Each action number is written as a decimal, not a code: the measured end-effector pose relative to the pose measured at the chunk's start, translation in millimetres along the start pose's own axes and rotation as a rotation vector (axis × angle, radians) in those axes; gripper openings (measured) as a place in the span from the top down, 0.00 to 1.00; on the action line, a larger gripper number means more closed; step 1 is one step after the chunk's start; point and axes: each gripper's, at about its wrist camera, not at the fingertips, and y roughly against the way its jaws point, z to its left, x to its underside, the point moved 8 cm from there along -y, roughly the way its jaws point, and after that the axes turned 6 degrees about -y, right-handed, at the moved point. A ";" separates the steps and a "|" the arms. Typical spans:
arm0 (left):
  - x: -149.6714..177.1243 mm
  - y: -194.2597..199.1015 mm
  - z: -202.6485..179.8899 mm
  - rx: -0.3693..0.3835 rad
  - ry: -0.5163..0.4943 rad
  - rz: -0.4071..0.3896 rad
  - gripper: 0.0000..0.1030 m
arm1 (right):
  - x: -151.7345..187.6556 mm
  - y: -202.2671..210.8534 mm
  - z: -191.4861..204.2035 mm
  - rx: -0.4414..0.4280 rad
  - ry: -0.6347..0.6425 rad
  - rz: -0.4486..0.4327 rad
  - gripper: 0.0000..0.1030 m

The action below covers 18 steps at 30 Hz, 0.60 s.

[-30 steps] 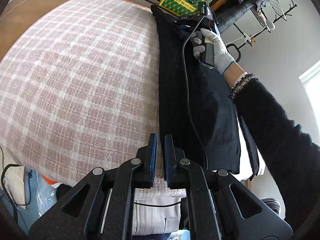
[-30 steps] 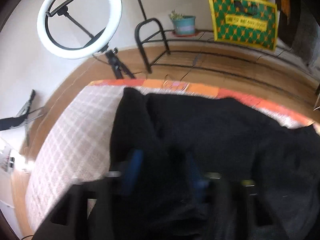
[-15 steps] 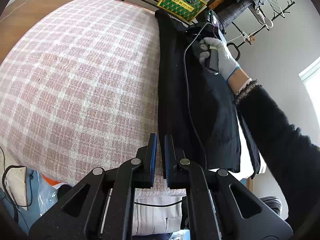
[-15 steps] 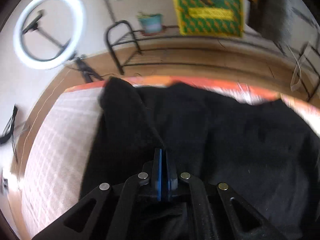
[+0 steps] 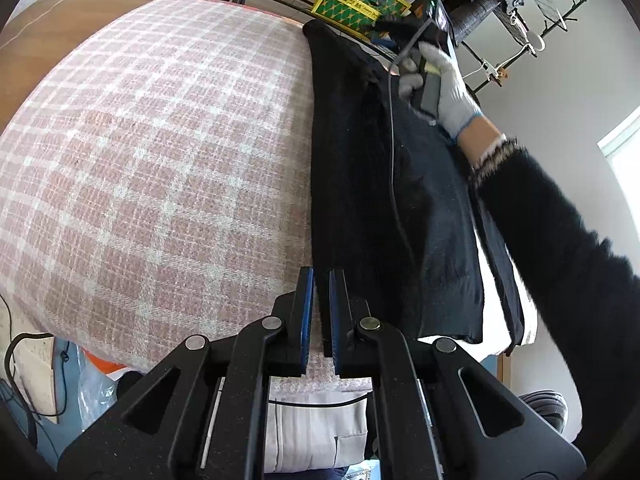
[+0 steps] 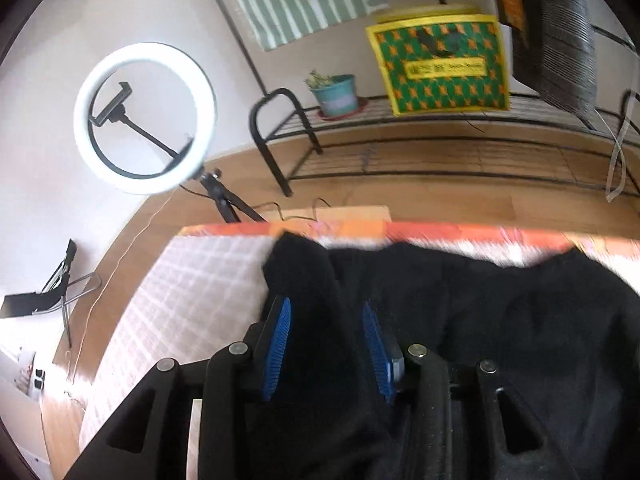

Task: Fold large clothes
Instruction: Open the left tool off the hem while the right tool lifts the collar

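Two claws: left claw (image 5: 321,280) nearly closed on black garment (image 5: 360,184) edge; right claw (image 6: 326,320) spread, gripping nothing.

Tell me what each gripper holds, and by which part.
The right gripper is open over a fold of the black garment, holding nothing. The left gripper is nearly shut at its near corner; hold unclear.

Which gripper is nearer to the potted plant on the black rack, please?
Right. The right gripper is over the black garment's far end, facing the potted plant; the left gripper is at the garment's near end.
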 end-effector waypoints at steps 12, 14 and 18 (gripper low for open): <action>-6.3 -4.6 32.7 -0.042 0.052 0.013 0.96 | -19.5 -125.6 25.4 0.111 0.088 0.190 0.64; -3.9 -4.9 35.9 -0.040 0.061 0.022 0.96 | -14.0 -123.3 28.4 0.093 0.093 0.202 0.97; -3.4 -3.5 38.9 -0.035 0.067 0.021 0.96 | -30.3 -75.3 29.2 -0.030 0.017 0.012 0.97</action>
